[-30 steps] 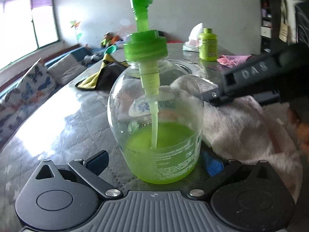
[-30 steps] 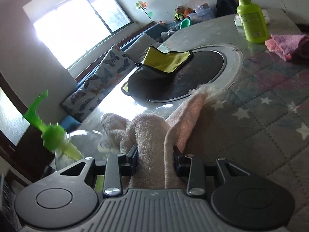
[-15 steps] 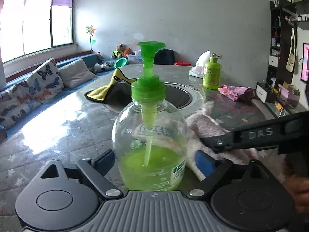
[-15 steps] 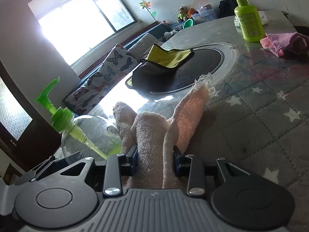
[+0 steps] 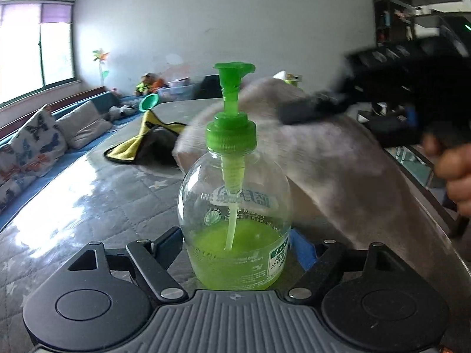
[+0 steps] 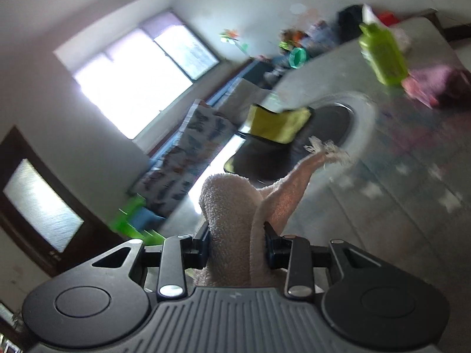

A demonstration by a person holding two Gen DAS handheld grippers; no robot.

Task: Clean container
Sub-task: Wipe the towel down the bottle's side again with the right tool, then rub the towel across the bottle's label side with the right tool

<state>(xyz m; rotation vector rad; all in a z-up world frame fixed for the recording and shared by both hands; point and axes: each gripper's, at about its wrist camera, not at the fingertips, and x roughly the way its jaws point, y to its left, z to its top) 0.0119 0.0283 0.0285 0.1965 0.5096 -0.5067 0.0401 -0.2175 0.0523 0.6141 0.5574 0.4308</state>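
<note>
While the left tongs [image 5: 235,247] are closing around the soap bottle [image 5: 235,220] on the worktop [image 5: 88,206], the right tongs [image 6: 237,248], clamping the towel [image 6: 232,206], have lifted, ready to wipe.

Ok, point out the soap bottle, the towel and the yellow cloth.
soap bottle [image 5: 235,206], left wrist view, on the clear belly above the green soap.
towel [image 6: 232,206], right wrist view, on the fluffy fold just ahead of the jaws.
yellow cloth [image 6: 276,123], right wrist view, on the middle of its yellow face.
</note>
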